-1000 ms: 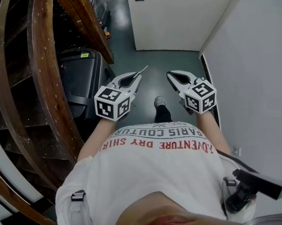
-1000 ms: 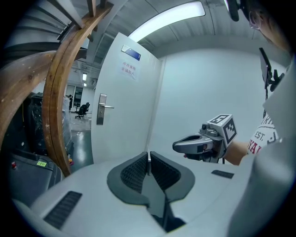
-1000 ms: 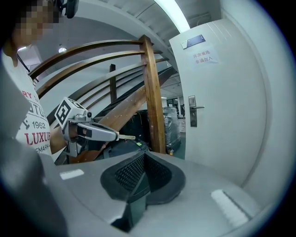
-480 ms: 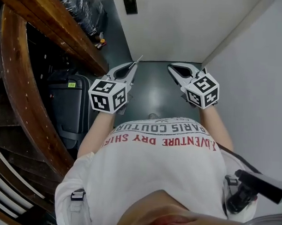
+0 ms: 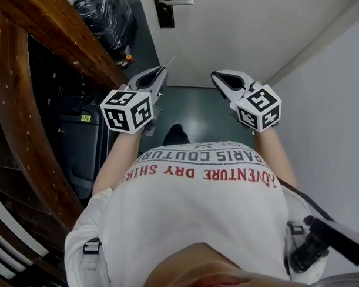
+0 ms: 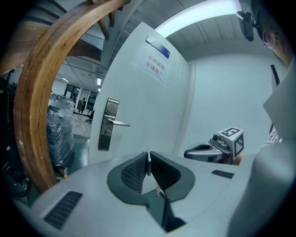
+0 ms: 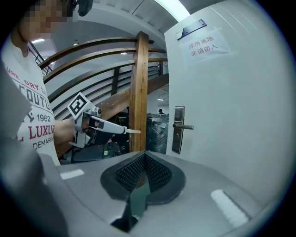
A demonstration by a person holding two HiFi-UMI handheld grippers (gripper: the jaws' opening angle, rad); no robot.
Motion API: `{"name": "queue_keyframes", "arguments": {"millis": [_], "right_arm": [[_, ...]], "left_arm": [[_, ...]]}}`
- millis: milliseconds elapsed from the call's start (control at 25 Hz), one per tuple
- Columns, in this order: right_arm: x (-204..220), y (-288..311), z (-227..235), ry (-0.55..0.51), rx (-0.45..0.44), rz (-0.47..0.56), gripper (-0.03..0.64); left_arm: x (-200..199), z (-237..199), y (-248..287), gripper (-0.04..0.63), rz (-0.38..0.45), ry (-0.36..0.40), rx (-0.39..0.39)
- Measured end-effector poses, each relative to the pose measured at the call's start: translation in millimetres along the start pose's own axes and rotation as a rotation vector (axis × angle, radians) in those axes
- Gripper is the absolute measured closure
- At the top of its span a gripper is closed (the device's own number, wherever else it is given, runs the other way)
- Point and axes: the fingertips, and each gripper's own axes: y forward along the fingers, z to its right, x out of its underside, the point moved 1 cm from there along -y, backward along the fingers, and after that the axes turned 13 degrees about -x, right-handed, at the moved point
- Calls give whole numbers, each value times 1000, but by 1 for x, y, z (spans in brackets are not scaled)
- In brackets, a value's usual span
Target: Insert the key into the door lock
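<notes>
1. Key clamped edge-on in left gripper, thin flat metal blade stuck out ahead, presumably to lead into the keyhole.
2. Right gripper closed on nothing, ribbed black pads together; carried alongside, likely idle.
3. Door lock: dark rectangular plate with slim lever handle, mounted on smooth white door, well ahead of key, not yet reached.

Lock plate partly off-frame; key mostly inside left tongs
</notes>
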Motion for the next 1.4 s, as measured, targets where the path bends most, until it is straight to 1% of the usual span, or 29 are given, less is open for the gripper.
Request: {"name": "queue_keyframes", "arguments": {"millis": [120, 280, 440, 640, 800, 920, 1040, 1160, 1240, 1320, 1400], "right_arm": [[-2, 11, 19, 0, 2, 8, 614], [-7, 33, 52, 2, 7, 6, 614], [-4, 58, 93, 40, 4, -4, 614], [-4, 89, 144, 83, 11, 5, 614], [-12, 109, 169, 71, -12, 27, 612], [-26, 119, 190, 18, 11, 41, 598], [-45, 127, 211, -80, 51, 43, 584], [-64, 138, 231, -225, 88, -12, 538], [-74, 144, 243, -305, 104, -51, 519], [-80, 152, 255, -349, 105, -82, 511], [-81, 160, 266, -362, 96, -102, 475]], "left_arm": [[-2, -11, 18, 574, 0, -24, 9], [-7, -33, 51, 574, -16, -39, 21], [-9, -57, 92, 574, -46, -59, 35], [-4, -91, 139, 574, -92, -94, 30], [-5, -112, 163, 574, -109, -103, 24], [-8, -120, 175, 574, -115, -102, 27], [-10, -126, 184, 574, -120, -105, 37], [-11, -131, 192, 574, -131, -108, 40], [-12, -133, 196, 574, -134, -111, 41], [-13, -135, 200, 574, -136, -113, 44], [-14, -137, 203, 574, -139, -115, 44]]}}
